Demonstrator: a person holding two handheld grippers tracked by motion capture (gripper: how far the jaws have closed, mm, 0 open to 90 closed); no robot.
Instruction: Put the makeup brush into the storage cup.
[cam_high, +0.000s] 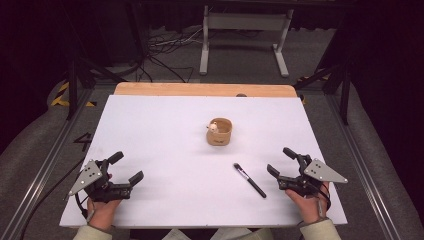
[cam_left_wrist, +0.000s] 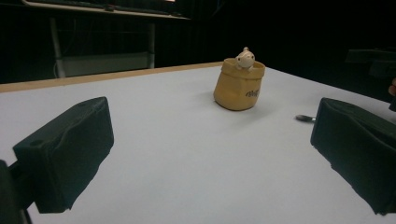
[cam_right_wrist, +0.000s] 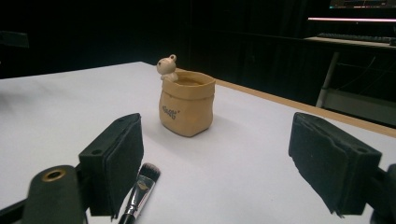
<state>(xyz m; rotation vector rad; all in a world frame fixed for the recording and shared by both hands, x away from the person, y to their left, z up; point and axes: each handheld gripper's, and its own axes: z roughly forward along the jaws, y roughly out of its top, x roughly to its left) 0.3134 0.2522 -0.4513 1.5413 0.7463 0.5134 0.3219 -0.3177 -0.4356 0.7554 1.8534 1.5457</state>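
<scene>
I've got both grippers parked low at the near edge of the table (cam_high: 150, 105), nothing in either. Landmark is the pot (cam_high: 219, 132) — tan, sack-shaped, small figure on its rim, standing upright mid-table. Its mouth faces up, so a brush can drop in handle-first or bristle-first from above.

The brush (cam_high: 249, 180) lies flat on the table, nearer me than the pot and a bit to its right, well apart from it. In the high view, its bristle end points toward the pot, the handle toward me and the right. That lie suits my right side, so I judge the brush is the right gripper's job.

Right gripper (cam_high: 285, 161): jaws wide apart, holding nothing. It sits just right of the brush. In the right gripper view the bristles (cam_right_wrist: 149, 171) show just beside the left jaw, not between the two — I'd need to shift sideways before closing.

Left gripper (cam_high: 126, 167): jaws spread too, nothing held, well left of the pot. In its own view the pot (cam_left_wrist: 239, 86) sits framed between the jaws — likely waiting to steady it.
</scene>
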